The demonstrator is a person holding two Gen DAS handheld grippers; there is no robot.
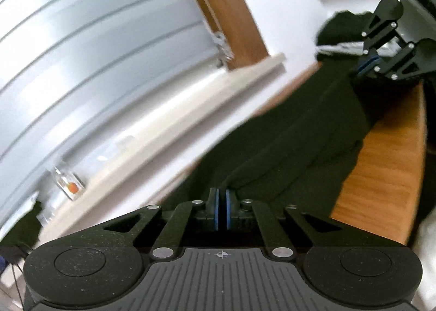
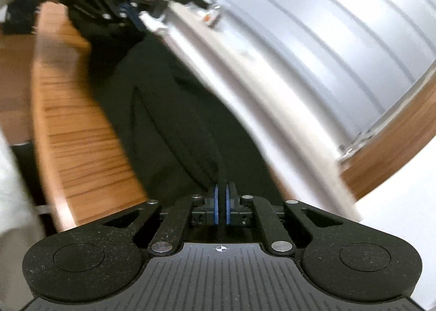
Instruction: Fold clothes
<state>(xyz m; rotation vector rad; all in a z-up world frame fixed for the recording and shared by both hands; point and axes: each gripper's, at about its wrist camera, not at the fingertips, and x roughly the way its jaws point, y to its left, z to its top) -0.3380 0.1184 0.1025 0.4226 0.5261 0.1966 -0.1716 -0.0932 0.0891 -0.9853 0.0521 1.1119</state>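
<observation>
Pinched between the pressed-together jaws of the left gripper (image 1: 222, 198) is one end of the dark green, soft fabric garment (image 1: 286, 142). Its long axis runs taut over the wooden bench (image 1: 381, 169) to the right gripper (image 2: 222, 193), whose jaws likewise clamp the opposite end. Neither hand is nearer.

Matt dark-green cloth garment (image 1: 299, 131) on a smooth, grained wooden table (image 1: 381, 163); matt, speckled black plastic left gripper (image 1: 223, 196).
</observation>
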